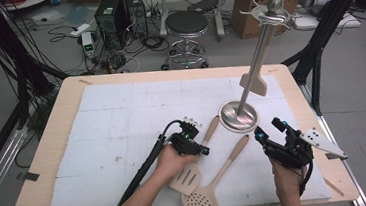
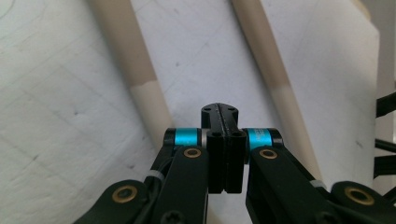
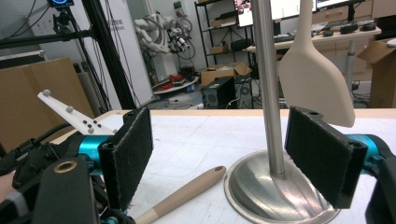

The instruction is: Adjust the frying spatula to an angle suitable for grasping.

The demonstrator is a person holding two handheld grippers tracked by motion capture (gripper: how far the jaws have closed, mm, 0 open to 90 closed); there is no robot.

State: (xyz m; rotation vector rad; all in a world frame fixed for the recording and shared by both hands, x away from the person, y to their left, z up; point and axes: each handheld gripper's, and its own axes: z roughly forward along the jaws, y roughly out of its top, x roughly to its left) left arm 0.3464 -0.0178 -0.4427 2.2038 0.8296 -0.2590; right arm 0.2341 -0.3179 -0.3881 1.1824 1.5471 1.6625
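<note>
A slotted wooden spatula point(image 1: 191, 175) and a perforated wooden skimmer point(image 1: 201, 203) lie side by side on the white mat point(image 1: 112, 119), handles pointing up and to the right. My left gripper point(image 1: 205, 150) hovers over the spatula's handle. In the left gripper view my left gripper point(image 2: 219, 112) is shut with nothing between its jaws, and the two handles point(image 2: 140, 79) point(image 2: 275, 79) run past on either side. My right gripper point(image 1: 268, 129) is open just right of the metal stand's base point(image 1: 239, 116). In the right gripper view its pads point(image 3: 133, 154) frame the stand's pole point(image 3: 268, 84) from a distance. A solid wooden spatula point(image 1: 253, 84) hangs from the stand.
The stand's top point(image 1: 274, 4) rises high over the table's far right, with hooks around it. The mat covers most of the wooden table point(image 1: 49, 145). Beyond the far edge stand a stool point(image 1: 185, 25), computer cases point(image 1: 118, 13) and cables on the floor.
</note>
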